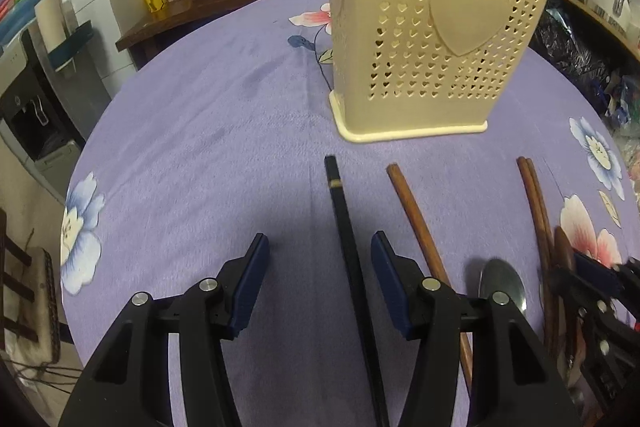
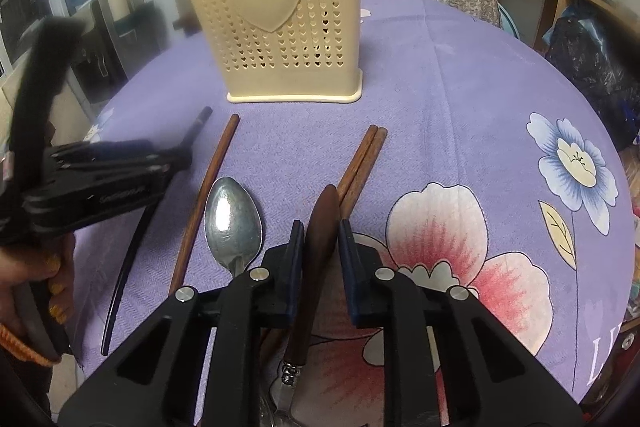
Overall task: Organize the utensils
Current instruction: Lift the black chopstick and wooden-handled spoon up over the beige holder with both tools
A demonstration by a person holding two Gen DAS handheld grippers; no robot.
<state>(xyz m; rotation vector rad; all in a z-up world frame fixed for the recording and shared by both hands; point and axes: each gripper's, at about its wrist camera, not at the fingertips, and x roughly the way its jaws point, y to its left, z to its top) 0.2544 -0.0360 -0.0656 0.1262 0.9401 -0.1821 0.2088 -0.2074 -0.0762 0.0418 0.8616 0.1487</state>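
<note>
Between my right gripper's (image 2: 320,243) pads sits a brown wooden handle (image 2: 318,227), clamped from both sides. Beside it lie a metal spoon (image 2: 232,215) and paired brown chopsticks (image 2: 360,163). My left gripper (image 1: 316,255) gapes wide around a black chopstick (image 1: 344,227) on the purple cloth (image 1: 200,127), the cream utensil holder (image 1: 432,39) standing beyond

Knife (image 2: 316,267) blade cut off (bottom edge); left gripper (image 2: 120,163) blurred
</note>
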